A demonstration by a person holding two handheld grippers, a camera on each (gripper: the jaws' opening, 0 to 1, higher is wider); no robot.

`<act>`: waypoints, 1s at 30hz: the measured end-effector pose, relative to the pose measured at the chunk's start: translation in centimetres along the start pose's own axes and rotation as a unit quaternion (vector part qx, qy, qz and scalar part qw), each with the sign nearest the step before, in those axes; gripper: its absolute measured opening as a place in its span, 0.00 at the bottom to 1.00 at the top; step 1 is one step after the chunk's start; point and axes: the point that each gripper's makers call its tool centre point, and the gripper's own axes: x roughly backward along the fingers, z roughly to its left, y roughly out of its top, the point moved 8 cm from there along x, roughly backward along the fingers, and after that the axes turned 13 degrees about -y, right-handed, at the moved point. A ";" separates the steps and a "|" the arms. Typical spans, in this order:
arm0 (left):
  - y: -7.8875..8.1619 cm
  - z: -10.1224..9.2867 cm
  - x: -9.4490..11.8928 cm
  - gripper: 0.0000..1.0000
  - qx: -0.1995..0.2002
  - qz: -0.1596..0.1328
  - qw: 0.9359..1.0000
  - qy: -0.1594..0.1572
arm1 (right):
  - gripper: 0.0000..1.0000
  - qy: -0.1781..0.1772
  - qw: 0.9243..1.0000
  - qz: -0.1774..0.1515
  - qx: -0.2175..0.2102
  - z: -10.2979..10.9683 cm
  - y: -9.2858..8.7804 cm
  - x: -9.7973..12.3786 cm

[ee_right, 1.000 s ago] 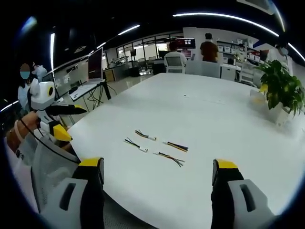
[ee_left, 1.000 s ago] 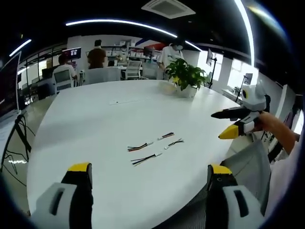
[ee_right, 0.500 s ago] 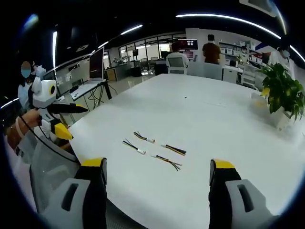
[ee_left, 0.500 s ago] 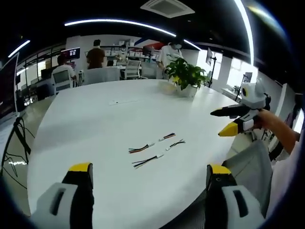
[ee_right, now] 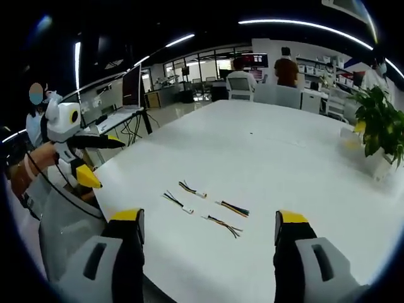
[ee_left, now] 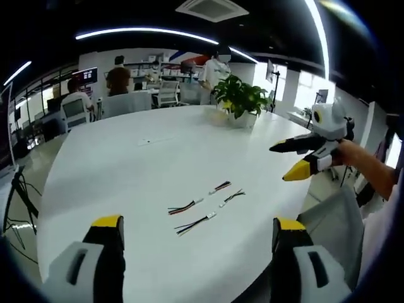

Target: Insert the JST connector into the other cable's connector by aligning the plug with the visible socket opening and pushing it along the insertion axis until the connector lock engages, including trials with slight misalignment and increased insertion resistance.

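Observation:
Several short cable pieces with white JST connectors lie in two loose pairs on the white table (ee_left: 126,164). One red-black-yellow cable (ee_left: 185,207) points its connector at a second cable (ee_left: 219,187); two thinner ones (ee_left: 192,225) (ee_left: 231,197) lie just nearer. My left gripper (ee_left: 197,225) hangs open over the table's near edge, holding nothing. My right gripper (ee_left: 285,160) hovers open at the right, off the table's edge, held by a hand. In the right gripper view the same cables (ee_right: 192,189) (ee_right: 233,208) lie ahead of my open right gripper (ee_right: 208,218), with my left gripper (ee_right: 107,163) open at the left.
A potted green plant (ee_left: 238,101) stands at the table's far side (ee_right: 379,126). A grey chair back (ee_left: 334,214) sits against the near edge between the hands. Seated people, desks and monitors fill the room behind the table.
Both views have shifted slightly with the hands. The cables lie where they were, and both grippers stay open and apart from them.

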 end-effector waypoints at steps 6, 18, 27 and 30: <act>0.5 0.7 -0.8 0.98 0.001 -0.007 1.000 0.001 | 0.82 0.013 1.000 0.001 0.011 0.2 0.3 -0.8; 1.7 1.6 -2.1 0.96 -0.014 -0.008 1.000 -0.003 | 0.79 0.033 0.999 -0.002 0.024 0.0 0.8 -2.2; 2.6 2.3 -3.2 0.95 -0.024 -0.010 1.000 -0.009 | 0.77 0.037 0.999 -0.003 0.024 -0.6 1.1 -2.9; 2.6 2.4 -3.6 0.95 -0.028 -0.007 1.000 -0.012 | 0.77 0.040 0.999 -0.003 0.027 -0.6 1.2 -3.3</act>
